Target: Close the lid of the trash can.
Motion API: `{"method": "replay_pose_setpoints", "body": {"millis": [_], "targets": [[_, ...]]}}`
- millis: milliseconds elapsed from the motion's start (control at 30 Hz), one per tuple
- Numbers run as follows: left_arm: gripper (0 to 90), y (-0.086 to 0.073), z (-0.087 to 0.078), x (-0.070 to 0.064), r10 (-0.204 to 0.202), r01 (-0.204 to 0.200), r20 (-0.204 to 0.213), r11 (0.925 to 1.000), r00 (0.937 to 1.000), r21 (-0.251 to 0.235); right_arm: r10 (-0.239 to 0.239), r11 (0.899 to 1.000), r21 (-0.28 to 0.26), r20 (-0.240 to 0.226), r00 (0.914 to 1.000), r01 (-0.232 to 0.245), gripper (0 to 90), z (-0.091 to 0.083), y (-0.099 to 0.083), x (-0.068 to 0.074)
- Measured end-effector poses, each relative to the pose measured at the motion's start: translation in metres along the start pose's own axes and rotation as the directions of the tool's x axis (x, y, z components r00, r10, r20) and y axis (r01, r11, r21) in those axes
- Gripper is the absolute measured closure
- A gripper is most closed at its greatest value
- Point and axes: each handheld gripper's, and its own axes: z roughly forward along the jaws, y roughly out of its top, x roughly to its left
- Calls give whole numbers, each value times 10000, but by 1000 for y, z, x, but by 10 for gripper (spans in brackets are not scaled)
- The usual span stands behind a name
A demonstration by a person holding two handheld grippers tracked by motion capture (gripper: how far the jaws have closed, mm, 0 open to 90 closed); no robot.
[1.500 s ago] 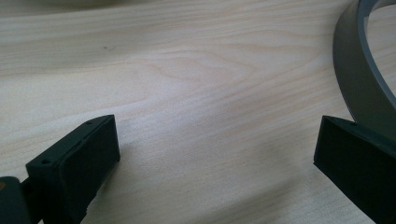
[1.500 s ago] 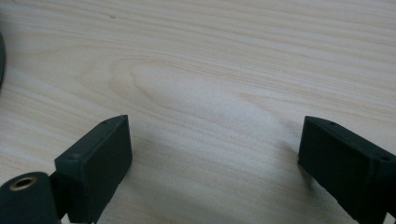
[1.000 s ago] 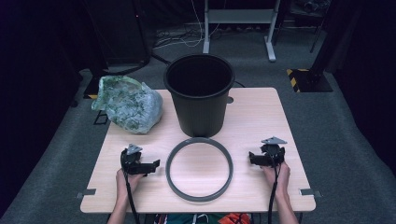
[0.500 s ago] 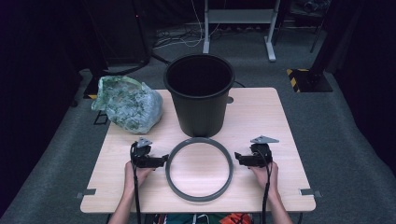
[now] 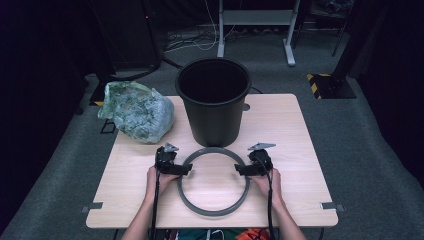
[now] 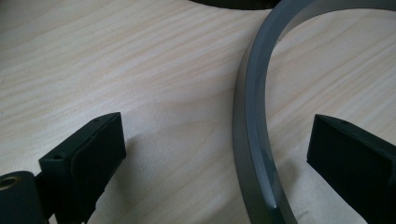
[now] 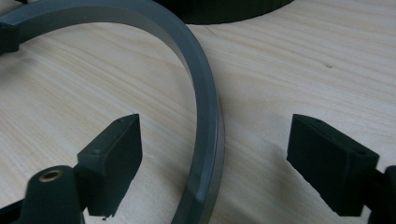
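Lying flat on the wooden table [image 5: 300, 150], grey ring [image 5: 214, 210] sits just before black bucket [image 5: 214, 100]. Left gripper [image 5: 186, 170] straddles ring's left rim, jaws wide apart, gripping nothing. Right gripper [image 5: 241, 171] straddles right rim, likewise spread, rim untouched.

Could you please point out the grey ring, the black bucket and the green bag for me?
grey ring [image 5: 214, 211]: high view, its near rim.
black bucket [image 5: 214, 122]: high view, its front wall.
green bag [image 5: 137, 112]: high view, its middle.
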Motion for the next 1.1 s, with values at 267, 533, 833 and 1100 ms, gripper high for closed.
{"method": "replay_pose_setpoints", "body": {"millis": [267, 533, 833, 1100], "targets": [[153, -3, 3, -9, 409, -427, -383, 9980, 9984, -472, -203, 9995, 231, 184, 9996, 199, 286, 7, 2, 5], [423, -7, 0, -12, 328, -370, -459, 9950, 9984, -923, -785, 9969, 65, 1129, 9905, 783, 453, 8, -2, 12], [734, -8, -2, -19, 556, -601, -421, 9916, 9976, -1142, -877, 9953, -327, 891, 9922, 909, 695, 7, -6, 15], [761, -9, -2, -22, 596, -683, -787, 9912, 9951, -1135, -788, 9940, -669, 1119, 9906, 866, 764, 8, -11, 22]]}}
